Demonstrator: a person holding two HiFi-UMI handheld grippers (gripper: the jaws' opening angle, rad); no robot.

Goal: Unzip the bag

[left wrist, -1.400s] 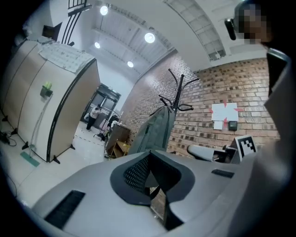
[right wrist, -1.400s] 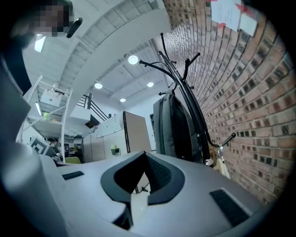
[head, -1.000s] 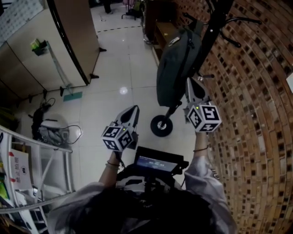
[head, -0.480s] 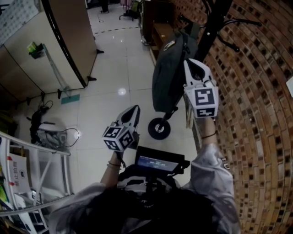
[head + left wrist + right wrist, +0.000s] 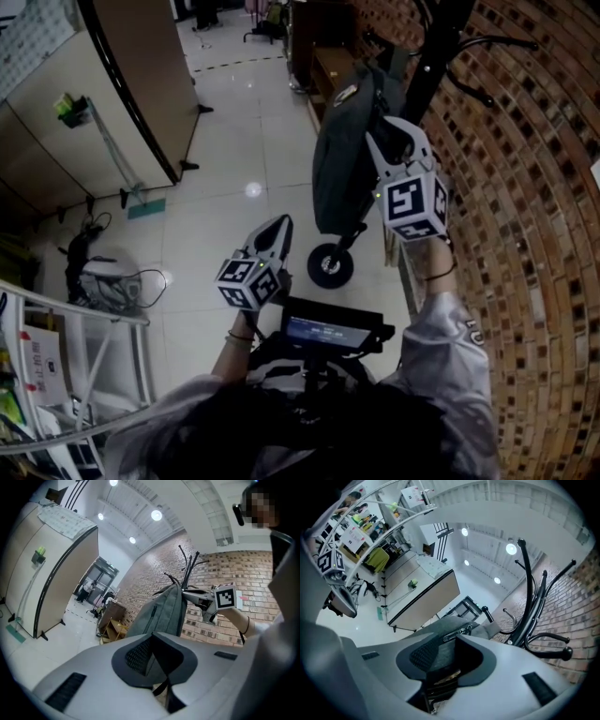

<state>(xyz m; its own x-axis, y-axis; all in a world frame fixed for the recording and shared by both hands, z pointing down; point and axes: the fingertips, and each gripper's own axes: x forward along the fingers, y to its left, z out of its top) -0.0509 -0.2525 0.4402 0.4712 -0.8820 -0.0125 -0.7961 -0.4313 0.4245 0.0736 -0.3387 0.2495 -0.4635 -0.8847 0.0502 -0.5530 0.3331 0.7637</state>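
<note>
One dark grey cloth bag [image 5: 339, 159]: hangs on the black metal coat stand [image 5: 439, 56].
Left gripper [image 5: 272, 232]: jaws apart, empty, low, well apart from the bag.
Right gripper [image 5: 396, 142]: jaws apart, up by the bag's top.

The bag [image 5: 339, 155] is dark grey-green, and its zip [image 5: 151, 617] is a darker line. The left tongs [image 5: 275, 225] and right tongs [image 5: 396, 133] are light grey with black ribbed pads [image 5: 138, 656], their marker cubes [image 5: 412, 208] white with black squares. The coat stand [image 5: 439, 47] is black. The wall [image 5: 534, 244] is red-brown brick with pale mortar, and the floor [image 5: 234, 150] is glossy white tile.
</note>
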